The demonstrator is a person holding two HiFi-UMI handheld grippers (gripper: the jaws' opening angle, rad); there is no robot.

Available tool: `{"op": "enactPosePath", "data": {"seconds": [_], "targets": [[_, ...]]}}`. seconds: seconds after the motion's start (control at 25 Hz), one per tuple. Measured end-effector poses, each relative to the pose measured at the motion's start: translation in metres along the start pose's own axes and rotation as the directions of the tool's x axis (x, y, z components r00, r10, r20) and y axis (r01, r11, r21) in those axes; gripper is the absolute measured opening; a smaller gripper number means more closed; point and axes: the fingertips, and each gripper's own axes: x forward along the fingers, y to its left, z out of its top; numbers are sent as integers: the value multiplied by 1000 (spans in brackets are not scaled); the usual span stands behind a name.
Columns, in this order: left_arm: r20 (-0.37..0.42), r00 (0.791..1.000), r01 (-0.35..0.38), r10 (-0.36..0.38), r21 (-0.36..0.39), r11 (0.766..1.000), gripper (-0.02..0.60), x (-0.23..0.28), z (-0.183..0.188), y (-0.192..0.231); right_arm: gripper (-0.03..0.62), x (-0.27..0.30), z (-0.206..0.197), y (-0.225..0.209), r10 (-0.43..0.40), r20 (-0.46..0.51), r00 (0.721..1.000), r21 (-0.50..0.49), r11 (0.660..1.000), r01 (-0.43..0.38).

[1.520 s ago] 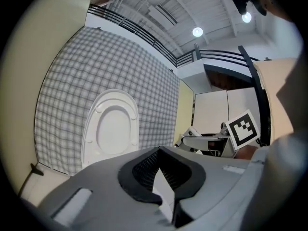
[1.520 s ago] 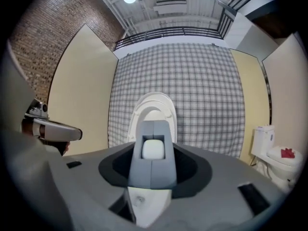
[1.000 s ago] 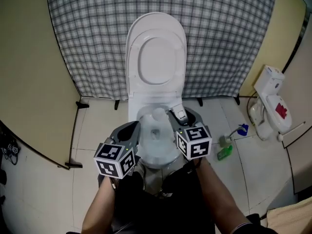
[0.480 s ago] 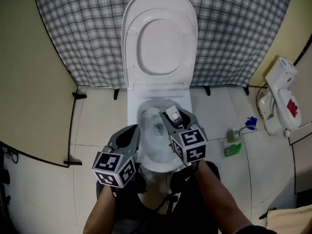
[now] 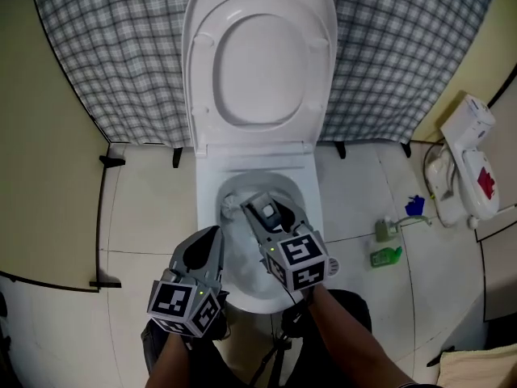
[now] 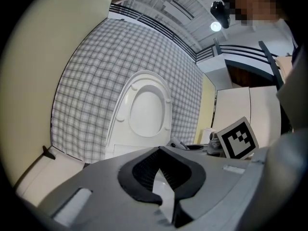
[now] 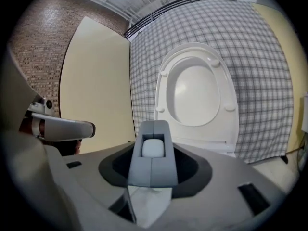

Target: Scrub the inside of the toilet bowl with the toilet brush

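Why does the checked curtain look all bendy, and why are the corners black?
Left gripper view: the wide lens bows the curtain and blacks out the corners, and a lamp glares. Right gripper view: the same bowing and dark rim. Head view: less bending, even light, and the lid looks sharp.

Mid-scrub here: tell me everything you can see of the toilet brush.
The toilet brush has a pale rounded head, seen down inside the white toilet bowl near its far left wall; contact there is unclear. Its grey squared handle, with a white inset, runs back into the right tool, whose jaws are clamped on it.
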Motion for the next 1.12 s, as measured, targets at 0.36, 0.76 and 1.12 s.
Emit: {"op": "enactPosePath", "data": {"seconds": [0.36, 0.76, 1.12], "targets": [[-13, 1000, -15, 15, -55, 998, 9, -5, -13, 12, 205, -15, -14, 15, 59, -50, 997, 37, 998, -57], [-24, 999, -23, 22, -40, 999, 9, -37, -3, -9, 206, -80, -42, 54, 121, -126, 985, 23, 993, -119], [-30, 1000, -6, 5, -15, 1000, 9, -53, -1, -32, 205, -127, -48, 72, 169, -186, 968, -2, 985, -172]]}}
